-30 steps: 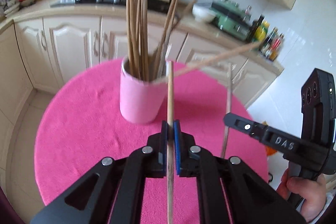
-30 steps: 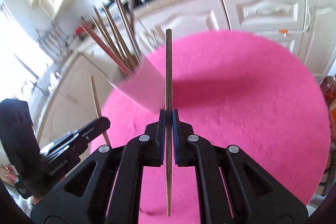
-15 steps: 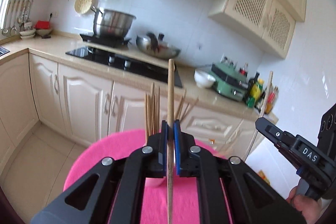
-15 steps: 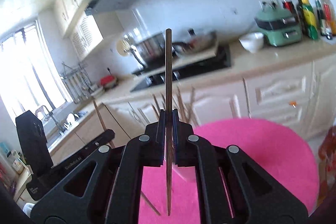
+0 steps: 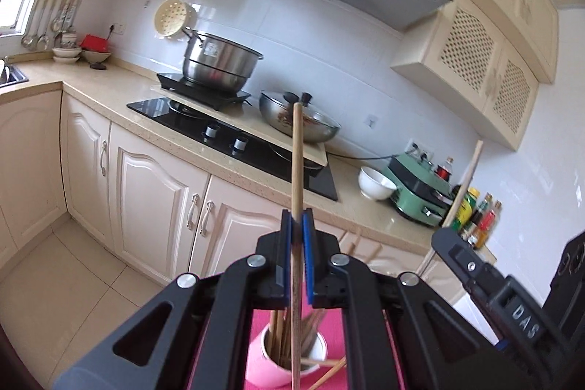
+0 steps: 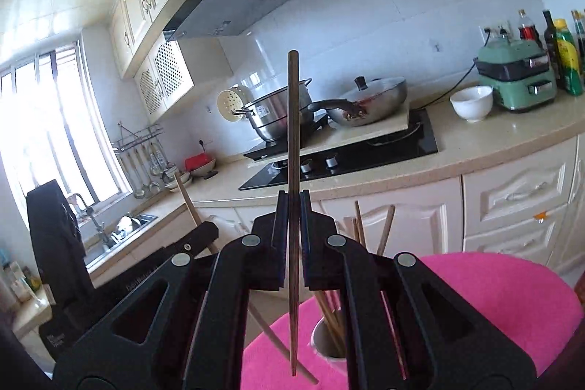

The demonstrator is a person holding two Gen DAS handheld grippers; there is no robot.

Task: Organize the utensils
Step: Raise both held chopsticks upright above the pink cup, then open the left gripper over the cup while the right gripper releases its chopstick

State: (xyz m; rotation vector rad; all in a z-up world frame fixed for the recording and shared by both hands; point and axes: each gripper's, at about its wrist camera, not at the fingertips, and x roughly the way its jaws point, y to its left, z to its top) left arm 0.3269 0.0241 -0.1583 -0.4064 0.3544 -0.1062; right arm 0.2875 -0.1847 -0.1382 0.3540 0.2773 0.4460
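Both grippers clamped and raised, side by side

The left gripper (image 5: 297, 225) points roughly level, its blue-padded jaws pinched on a thin stick; the right gripper (image 6: 293, 207) beside it points likewise, jaws pinched on a darker one.

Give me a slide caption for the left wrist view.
Left gripper clamps an upright chopstick above the pink holder of chopsticks.

"DAS" in white on the right gripper (image 5: 526, 320), lower right of left wrist view. Other gripper's side lettering illegible.
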